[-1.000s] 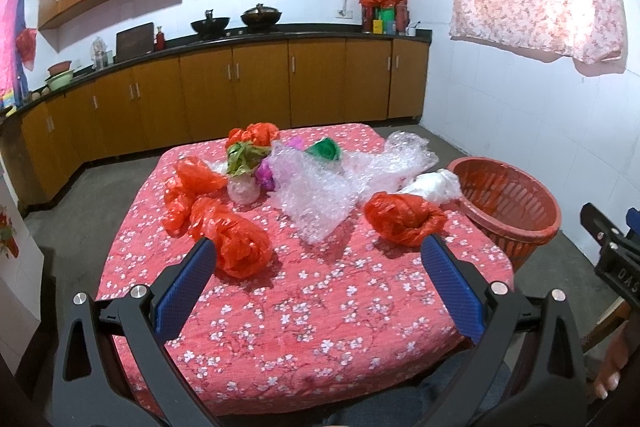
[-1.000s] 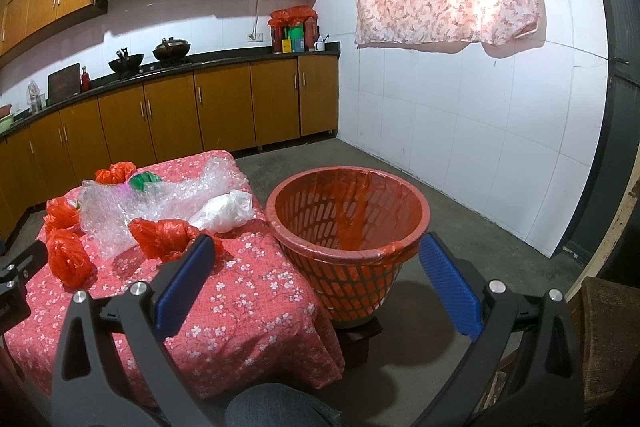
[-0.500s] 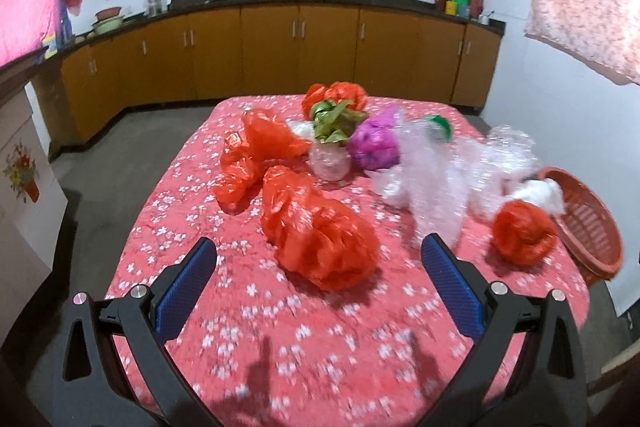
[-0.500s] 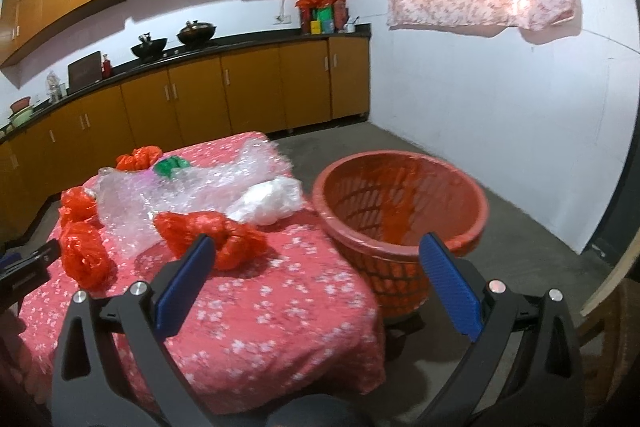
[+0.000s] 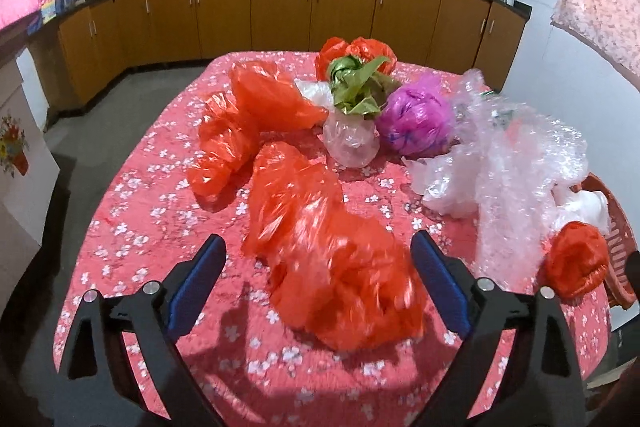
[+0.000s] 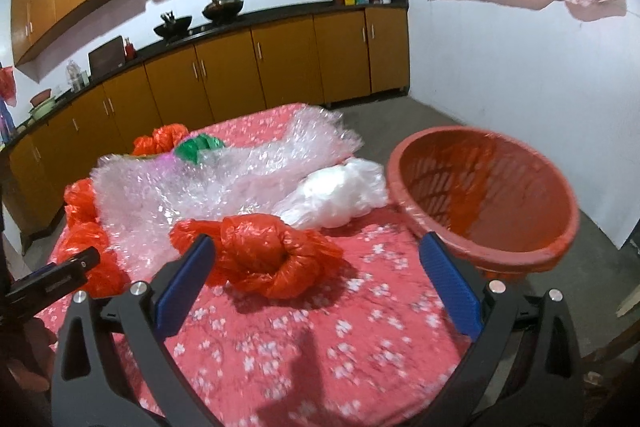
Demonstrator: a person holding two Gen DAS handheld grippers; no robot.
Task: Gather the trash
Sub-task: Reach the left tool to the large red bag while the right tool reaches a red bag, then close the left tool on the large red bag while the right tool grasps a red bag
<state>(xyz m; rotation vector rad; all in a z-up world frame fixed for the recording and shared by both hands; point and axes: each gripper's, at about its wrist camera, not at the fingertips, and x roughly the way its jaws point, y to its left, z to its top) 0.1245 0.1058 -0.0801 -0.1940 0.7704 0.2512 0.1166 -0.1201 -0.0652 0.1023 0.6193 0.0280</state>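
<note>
Closing slowly, the left gripper (image 5: 318, 277) is hovering w/ jaws wide around the near end of a crumpled red bag (image 5: 320, 247) at the table (image 5: 132, 211) near edge; pads aren't pressing it yet. Purple bag (image 5: 414, 121) and bubble wrap (image 5: 516, 155) are lying toward the far-right corner.

Right wrist view: right gripper (image 6: 316, 271) is standing open, straddling a knotted red bag (image 6: 264, 255) w/o contact. Orange basket (image 6: 486, 203) is sitting just beside the table's right edge.

I see the near red bag (image 5: 336, 267) motion-blurred. The bubble wrap (image 5: 520, 163) hides most of the basket (image 5: 618, 227), which the right edge crops.
</note>
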